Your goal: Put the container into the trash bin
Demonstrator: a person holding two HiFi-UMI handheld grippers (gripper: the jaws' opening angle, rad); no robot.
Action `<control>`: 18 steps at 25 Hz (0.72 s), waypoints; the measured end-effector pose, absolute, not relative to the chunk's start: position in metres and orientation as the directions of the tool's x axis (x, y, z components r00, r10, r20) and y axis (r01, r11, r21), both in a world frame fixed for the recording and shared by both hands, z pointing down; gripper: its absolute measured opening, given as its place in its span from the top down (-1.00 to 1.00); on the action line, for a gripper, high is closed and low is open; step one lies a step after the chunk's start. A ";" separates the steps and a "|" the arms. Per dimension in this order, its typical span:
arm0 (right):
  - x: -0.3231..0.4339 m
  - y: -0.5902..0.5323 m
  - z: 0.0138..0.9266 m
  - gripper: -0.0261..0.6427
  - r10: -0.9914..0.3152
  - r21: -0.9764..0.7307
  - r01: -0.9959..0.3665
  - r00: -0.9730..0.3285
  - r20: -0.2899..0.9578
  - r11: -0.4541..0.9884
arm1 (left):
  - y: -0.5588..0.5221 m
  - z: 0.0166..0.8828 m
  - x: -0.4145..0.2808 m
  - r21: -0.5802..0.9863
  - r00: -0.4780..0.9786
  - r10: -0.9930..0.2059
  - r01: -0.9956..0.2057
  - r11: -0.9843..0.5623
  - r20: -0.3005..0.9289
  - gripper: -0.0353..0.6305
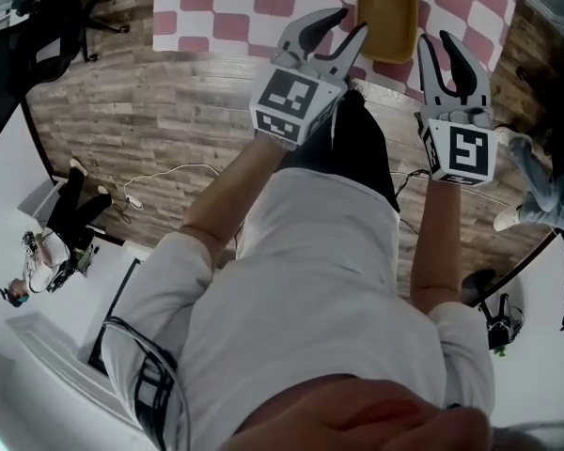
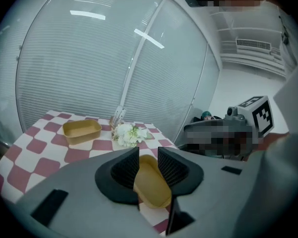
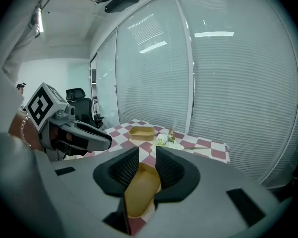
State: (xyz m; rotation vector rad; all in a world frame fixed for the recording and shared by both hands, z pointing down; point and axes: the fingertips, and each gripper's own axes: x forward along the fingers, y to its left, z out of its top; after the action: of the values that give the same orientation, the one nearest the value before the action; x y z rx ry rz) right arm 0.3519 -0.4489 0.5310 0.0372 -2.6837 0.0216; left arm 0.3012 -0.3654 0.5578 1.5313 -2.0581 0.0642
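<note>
While my left gripper (image 1: 351, 22) and right gripper (image 1: 435, 38) hang at the near edge of the checked table (image 1: 263, 7), both stand with jaws spread and nothing pinched.
The container (image 1: 387, 19), a shallow tan tray lying open side up on the table, sits ahead of and between the two grippers. Its left rim lies just beside the left gripper's inner fingertip, and its right rim is near the right gripper's inner fingertip; whether either tip touches it I cannot tell. In each gripper view the container shows through the gap, beyond and below the ribbed pads, which do not press on it. Farther ahead of both grippers lie a second tan container (image 2: 82, 131) and, beside it, a bunch of white flowers (image 2: 129, 134).
</note>
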 end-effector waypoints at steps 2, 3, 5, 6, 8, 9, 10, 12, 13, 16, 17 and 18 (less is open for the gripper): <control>0.349 -0.454 0.548 0.58 -0.027 -0.018 -0.040 -0.888 0.459 0.999 | -0.369 0.574 0.297 0.294 -0.181 -0.857 -0.888 0.353 0.481 0.57; 0.350 -0.456 0.556 0.58 -0.028 -0.025 -0.045 -0.882 0.471 0.999 | -0.371 0.581 0.297 0.299 -0.178 -0.852 -0.885 0.358 0.493 0.56; 0.352 -0.458 0.572 0.58 -0.029 -0.039 -0.055 -0.868 0.496 0.998 | -0.371 0.597 0.299 0.305 -0.170 -0.836 -0.878 0.369 0.522 0.55; 0.353 -0.459 0.580 0.57 -0.029 -0.047 -0.061 -0.862 0.506 0.997 | -0.372 0.605 0.300 0.303 -0.166 -0.827 -0.877 0.372 0.537 0.54; 0.355 -0.462 0.596 0.57 -0.029 -0.065 -0.074 -0.852 0.523 0.995 | -0.373 0.622 0.302 0.294 -0.159 -0.810 -0.878 0.378 0.565 0.49; 0.356 -0.463 0.604 0.57 -0.028 -0.074 -0.080 -0.847 0.531 0.994 | -0.374 0.629 0.303 0.293 -0.157 -0.803 -0.877 0.382 0.575 0.47; 0.356 -0.464 0.612 0.57 -0.027 -0.082 -0.084 -0.842 0.539 0.993 | -0.375 0.636 0.304 0.293 -0.155 -0.796 -0.875 0.386 0.586 0.47; 0.358 -0.464 0.627 0.56 -0.021 -0.097 -0.090 -0.832 0.554 0.991 | -0.377 0.650 0.306 0.294 -0.152 -0.782 -0.869 0.397 0.605 0.47; 0.358 -0.465 0.634 0.55 -0.019 -0.103 -0.093 -0.827 0.561 0.990 | -0.378 0.656 0.307 0.296 -0.152 -0.775 -0.866 0.404 0.613 0.47; 0.360 -0.467 0.651 0.53 -0.023 -0.117 -0.112 -0.810 0.586 0.987 | -0.378 0.673 0.310 0.306 -0.145 -0.758 -0.854 0.420 0.636 0.47; 0.361 -0.468 0.657 0.53 -0.026 -0.120 -0.121 -0.804 0.594 0.985 | -0.378 0.677 0.310 0.308 -0.143 -0.754 -0.851 0.424 0.641 0.47; 0.362 -0.469 0.662 0.52 -0.029 -0.123 -0.128 -0.798 0.601 0.984 | -0.379 0.681 0.311 0.311 -0.142 -0.751 -0.849 0.427 0.645 0.47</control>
State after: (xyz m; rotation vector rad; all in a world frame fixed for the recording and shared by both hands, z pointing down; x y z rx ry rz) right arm 0.3617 -0.4692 0.6616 0.1092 -2.4901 0.2081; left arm 0.3107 -0.3787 0.6806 1.3547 -1.9196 0.1631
